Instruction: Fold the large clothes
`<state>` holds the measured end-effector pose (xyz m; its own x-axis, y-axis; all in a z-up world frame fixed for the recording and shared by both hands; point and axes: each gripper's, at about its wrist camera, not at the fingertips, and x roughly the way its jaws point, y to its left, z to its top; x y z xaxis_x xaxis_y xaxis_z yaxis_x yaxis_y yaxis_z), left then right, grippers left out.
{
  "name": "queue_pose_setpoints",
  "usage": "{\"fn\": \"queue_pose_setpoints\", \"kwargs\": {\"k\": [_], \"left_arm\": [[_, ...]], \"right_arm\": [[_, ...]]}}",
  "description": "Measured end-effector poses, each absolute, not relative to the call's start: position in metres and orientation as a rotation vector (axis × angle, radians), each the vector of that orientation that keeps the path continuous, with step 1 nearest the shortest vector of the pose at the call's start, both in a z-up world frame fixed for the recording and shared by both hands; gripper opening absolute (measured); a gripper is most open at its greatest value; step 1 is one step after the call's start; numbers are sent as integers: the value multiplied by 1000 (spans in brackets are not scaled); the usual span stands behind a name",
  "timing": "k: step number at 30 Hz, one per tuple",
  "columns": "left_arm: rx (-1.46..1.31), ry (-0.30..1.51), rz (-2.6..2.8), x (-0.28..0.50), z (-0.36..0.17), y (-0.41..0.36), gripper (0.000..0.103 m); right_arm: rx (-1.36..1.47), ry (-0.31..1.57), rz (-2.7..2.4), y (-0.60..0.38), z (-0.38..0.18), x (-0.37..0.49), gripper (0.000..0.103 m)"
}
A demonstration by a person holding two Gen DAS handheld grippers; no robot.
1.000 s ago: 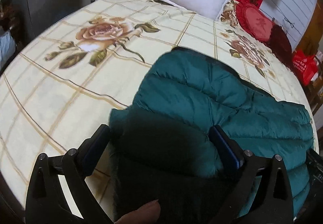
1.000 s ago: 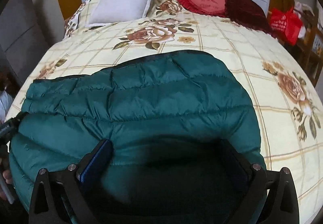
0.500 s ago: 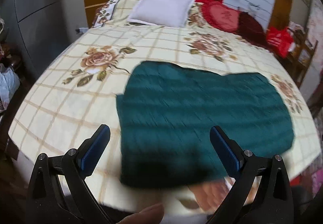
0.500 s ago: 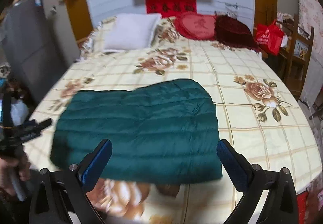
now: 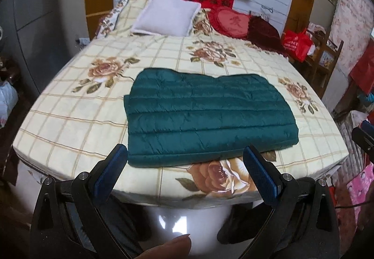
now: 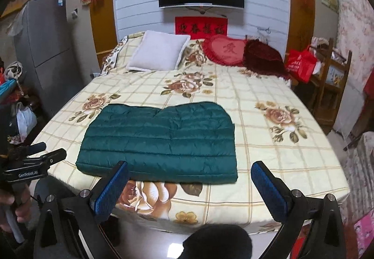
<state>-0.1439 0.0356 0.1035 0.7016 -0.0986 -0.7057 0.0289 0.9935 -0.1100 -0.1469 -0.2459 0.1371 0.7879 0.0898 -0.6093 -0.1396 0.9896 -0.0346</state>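
A dark green quilted down jacket (image 5: 205, 116) lies folded into a flat rectangle near the foot of the bed (image 5: 77, 123); it also shows in the right wrist view (image 6: 161, 142). My left gripper (image 5: 185, 165) is open and empty, held off the foot of the bed, short of the jacket's near edge. My right gripper (image 6: 190, 179) is open and empty, also off the foot of the bed. The left gripper (image 6: 35, 160) shows at the left edge of the right wrist view.
The bed has a cream floral cover. A white pillow (image 6: 159, 51), a red heart cushion (image 6: 224, 49) and a dark red cushion (image 6: 264, 58) lie at its head. A grey fridge (image 6: 46, 48) stands left; a wooden rack (image 6: 332, 81) and red bag (image 6: 301, 65) stand right.
Both grippers have pulled back from on top of the jacket to beyond the foot of the bed. The folded jacket has stayed flat on the bed.
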Motion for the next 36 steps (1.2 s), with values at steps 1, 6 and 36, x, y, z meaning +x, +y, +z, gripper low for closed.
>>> {"fn": "queue_pose_setpoints", "kwargs": {"k": [1, 6, 36], "left_arm": [[-89, 784, -69, -146, 105, 36, 99], [-68, 753, -62, -156, 110, 30, 100], [-87, 762, -73, -152, 102, 27, 99]], "right_arm": [[-85, 649, 116, -245, 139, -149, 103], [-105, 637, 114, -240, 140, -156, 103], [-82, 656, 136, -236, 126, -153, 103]]}}
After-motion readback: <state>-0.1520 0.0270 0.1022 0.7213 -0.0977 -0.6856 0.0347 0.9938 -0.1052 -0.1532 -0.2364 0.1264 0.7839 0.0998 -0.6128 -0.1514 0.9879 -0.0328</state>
